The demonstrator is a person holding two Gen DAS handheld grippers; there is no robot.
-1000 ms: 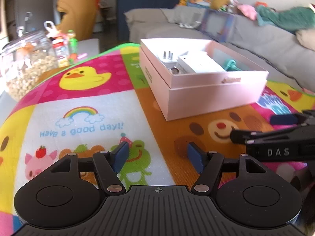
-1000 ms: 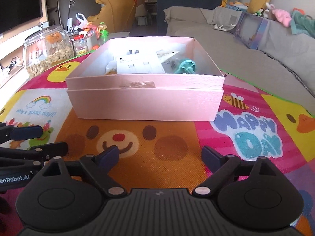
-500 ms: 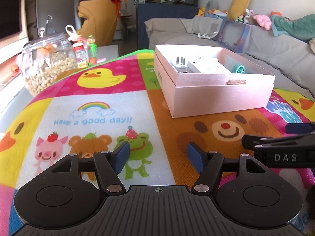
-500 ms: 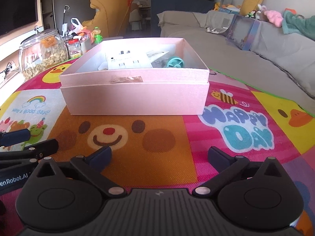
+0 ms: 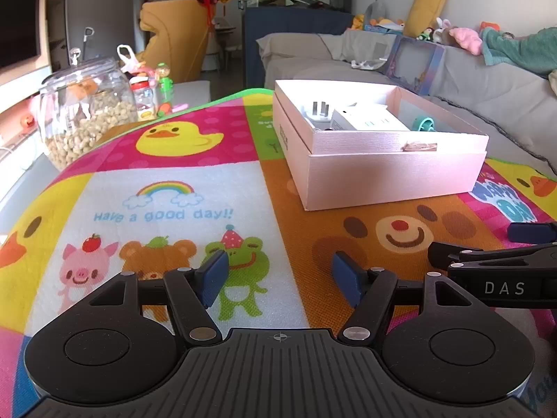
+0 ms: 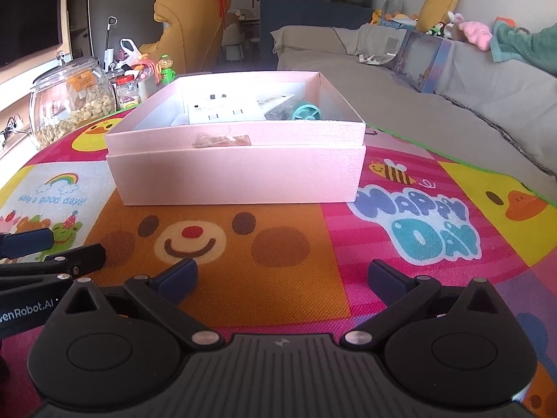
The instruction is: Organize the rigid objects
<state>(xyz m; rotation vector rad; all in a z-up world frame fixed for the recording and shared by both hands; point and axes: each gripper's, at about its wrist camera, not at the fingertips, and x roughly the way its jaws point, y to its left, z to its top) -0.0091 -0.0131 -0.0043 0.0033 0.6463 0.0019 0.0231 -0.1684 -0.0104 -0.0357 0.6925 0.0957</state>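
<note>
Home living room: grey sofa (image 6: 452, 80) piled with plush toys (image 6: 473, 33), kids' cartoon mat (image 5: 174, 191), snack jar (image 5: 83, 104), yellow armchair (image 6: 188, 31), TV (image 6: 28, 10) at left.

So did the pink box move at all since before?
No. The pink box still sits just behind the bear face printed on the mat, with the bee beside its right corner. Only the camera view shifted.
</note>
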